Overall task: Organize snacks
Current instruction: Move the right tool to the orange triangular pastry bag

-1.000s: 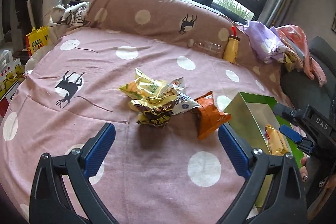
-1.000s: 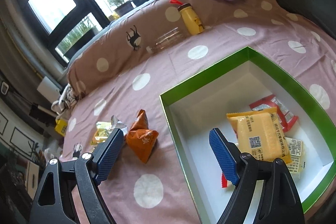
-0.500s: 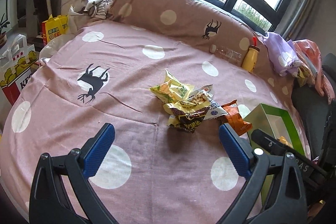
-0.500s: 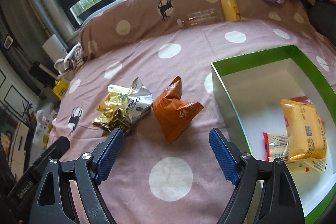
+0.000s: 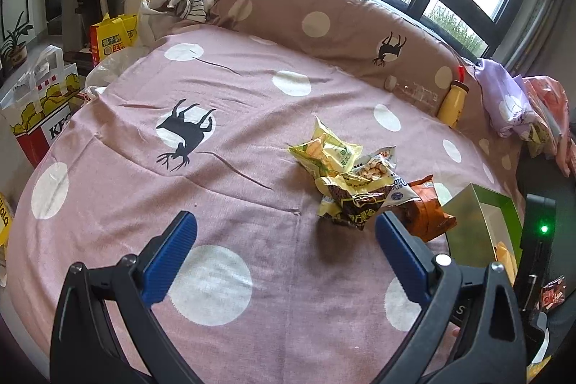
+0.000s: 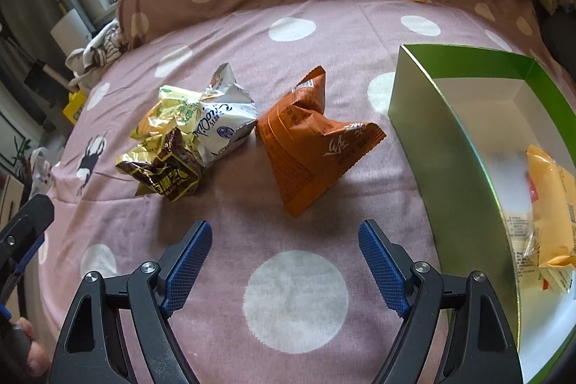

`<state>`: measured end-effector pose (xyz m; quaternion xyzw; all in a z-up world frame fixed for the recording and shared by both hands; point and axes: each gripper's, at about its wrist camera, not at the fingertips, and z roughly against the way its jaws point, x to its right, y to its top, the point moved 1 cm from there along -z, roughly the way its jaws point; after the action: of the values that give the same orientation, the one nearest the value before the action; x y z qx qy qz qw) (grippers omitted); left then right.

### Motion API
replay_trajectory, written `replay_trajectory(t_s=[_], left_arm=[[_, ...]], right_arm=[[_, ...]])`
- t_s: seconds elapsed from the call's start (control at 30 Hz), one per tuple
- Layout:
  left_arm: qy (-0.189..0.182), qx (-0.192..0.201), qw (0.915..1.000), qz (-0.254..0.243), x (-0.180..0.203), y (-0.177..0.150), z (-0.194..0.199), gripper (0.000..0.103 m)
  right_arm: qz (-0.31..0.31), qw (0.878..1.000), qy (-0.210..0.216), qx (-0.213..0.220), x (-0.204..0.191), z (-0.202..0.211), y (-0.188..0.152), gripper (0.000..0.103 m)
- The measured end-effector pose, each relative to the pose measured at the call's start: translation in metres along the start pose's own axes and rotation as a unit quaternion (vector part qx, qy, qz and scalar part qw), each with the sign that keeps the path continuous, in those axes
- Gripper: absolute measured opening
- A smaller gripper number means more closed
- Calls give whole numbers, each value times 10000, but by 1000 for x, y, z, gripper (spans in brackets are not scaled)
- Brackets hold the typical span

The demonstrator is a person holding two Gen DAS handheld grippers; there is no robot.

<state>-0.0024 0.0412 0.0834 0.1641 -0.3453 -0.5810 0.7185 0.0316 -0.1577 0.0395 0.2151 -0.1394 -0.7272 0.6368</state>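
Snacks heaped mid-bed on pink dotted sheet (image 6: 324, 24): crumpled yellow, white, brown packets (image 6: 187, 139) touching, orange pouch (image 6: 309, 146) just beside them; green box (image 6: 424, 117) to its right holds yellow pack (image 6: 554, 211); right gripper (image 6: 284, 254) spread wide, nothing held, near orange pouch; left gripper (image 5: 286, 249) also spread, empty, near pile

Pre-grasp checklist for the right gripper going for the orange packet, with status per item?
1. Right gripper open and empty: ok.
2. Orange snack packet ahead of the jaws, unobstructed: ok.
3. Packet apart from the white packet: cannot tell, the edges look close.
4. Green box open, floor space free: ok.
5. Left gripper open, clear of the path: ok.
6. Packet within jaw span: cannot tell.
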Motion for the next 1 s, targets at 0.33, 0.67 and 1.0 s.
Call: replay_trajectory(t_s=[0.33, 0.67, 1.0], left_arm=[[-14, -107, 9999, 21, 0, -1, -3, 100], [9, -178, 9998, 63, -3, -1, -5, 100], [43, -234, 9997, 82, -5, -1, -8, 100]], right_arm=[[125, 9996, -260, 53, -12, -29, 6, 84], [229, 9965, -669, 452, -18, -30, 10, 49], [-93, 9997, -125, 177, -4, -19, 7, 17]])
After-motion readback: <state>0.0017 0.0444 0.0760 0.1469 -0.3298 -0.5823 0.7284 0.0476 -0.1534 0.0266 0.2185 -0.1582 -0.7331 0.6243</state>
